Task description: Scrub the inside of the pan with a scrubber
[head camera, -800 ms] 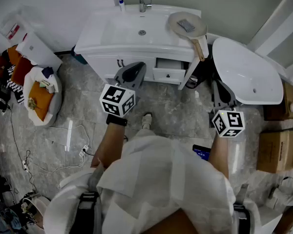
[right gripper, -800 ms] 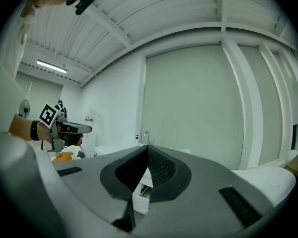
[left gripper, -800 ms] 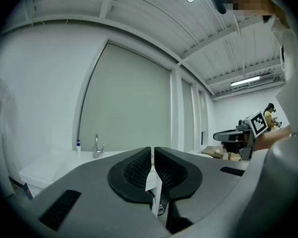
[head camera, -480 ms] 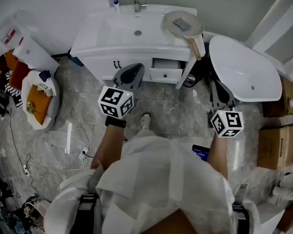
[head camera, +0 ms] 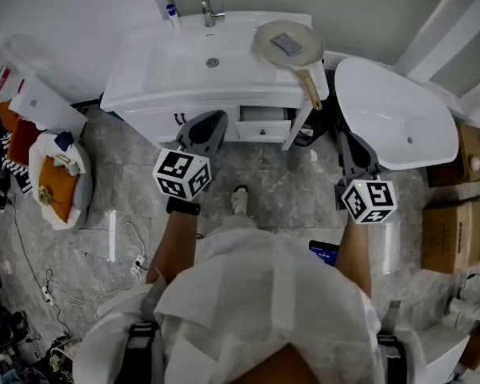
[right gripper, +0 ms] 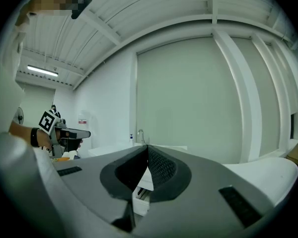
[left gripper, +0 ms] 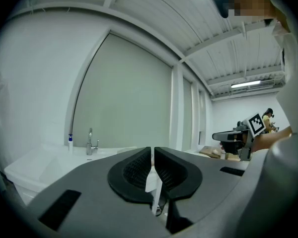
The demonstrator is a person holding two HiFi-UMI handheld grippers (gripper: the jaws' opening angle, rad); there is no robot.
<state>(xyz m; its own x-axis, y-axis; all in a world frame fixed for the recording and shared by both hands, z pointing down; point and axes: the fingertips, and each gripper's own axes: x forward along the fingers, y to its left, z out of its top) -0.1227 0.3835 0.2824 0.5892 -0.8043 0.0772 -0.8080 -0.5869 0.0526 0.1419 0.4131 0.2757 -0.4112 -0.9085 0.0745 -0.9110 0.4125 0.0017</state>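
pan at the right end of the worktop, scrubber lying inside it, both untouched.
its handle juts over the front edge toward the person, probably set that way for an easy grab; left gripper and right gripper hover level and well short of it, jaws closed on nothing. bare floor lies between, but the drawer pulled out below and the white tub near the handle crowd the right-hand approach.
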